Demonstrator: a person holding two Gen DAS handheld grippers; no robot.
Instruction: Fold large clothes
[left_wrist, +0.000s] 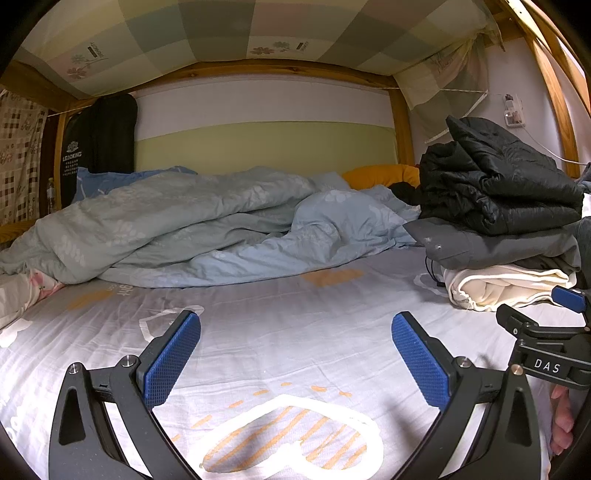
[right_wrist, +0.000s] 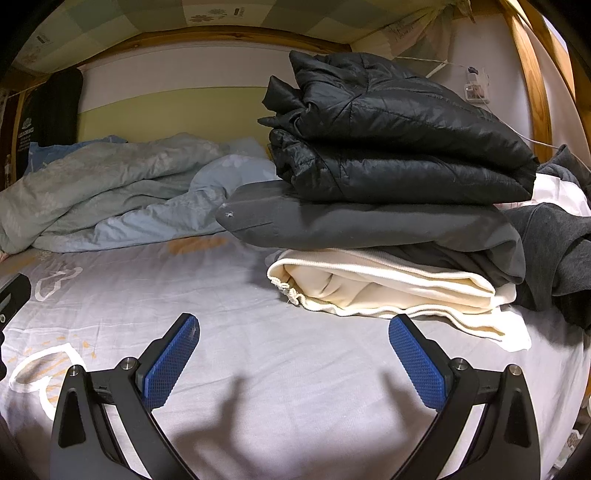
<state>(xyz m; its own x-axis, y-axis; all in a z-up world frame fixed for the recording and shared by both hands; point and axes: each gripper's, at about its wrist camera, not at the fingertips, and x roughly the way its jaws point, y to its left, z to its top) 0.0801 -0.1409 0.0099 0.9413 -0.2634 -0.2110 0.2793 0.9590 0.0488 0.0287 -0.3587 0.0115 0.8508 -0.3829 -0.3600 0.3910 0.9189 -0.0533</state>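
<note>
At the far left of the bed a rumpled blue quilt lies against the headboard. My left tongs hover with fingers wide apart, holding nothing, over the white bed sheet. My right tongs are spread apart too, just before the folded stack: a cream garment at the bottom, a grey one on it, a black padded jacket on top. Unfolded grey clothing lies to its right.
</note>
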